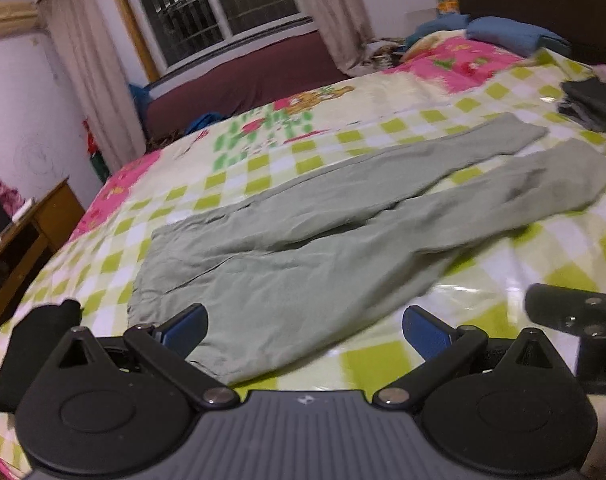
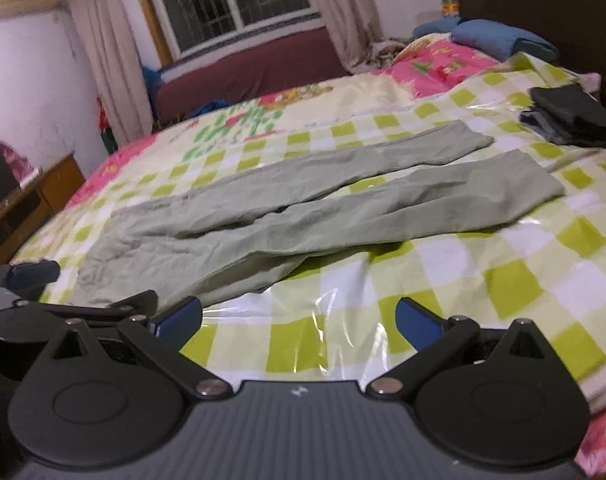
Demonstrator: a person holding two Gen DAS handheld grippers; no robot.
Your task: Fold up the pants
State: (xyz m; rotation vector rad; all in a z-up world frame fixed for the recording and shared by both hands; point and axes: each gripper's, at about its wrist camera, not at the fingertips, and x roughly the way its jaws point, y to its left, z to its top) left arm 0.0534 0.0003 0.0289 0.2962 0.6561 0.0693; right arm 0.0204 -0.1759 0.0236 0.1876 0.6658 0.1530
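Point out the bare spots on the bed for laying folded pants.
Free: checked bedcover between the green pants and the near edge, and the strip beyond the far leg. Crowded: the dark clothes pile by the headboard.

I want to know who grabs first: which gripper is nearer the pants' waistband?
Left. The left gripper hangs open right over the waistband of the pants; the right gripper sits over bare sheet beside it.

left gripper (image 1: 303, 330): jaws apart, empty | pants (image 1: 303, 248): flat, unfolded on checked bedspread (image 1: 503, 264)
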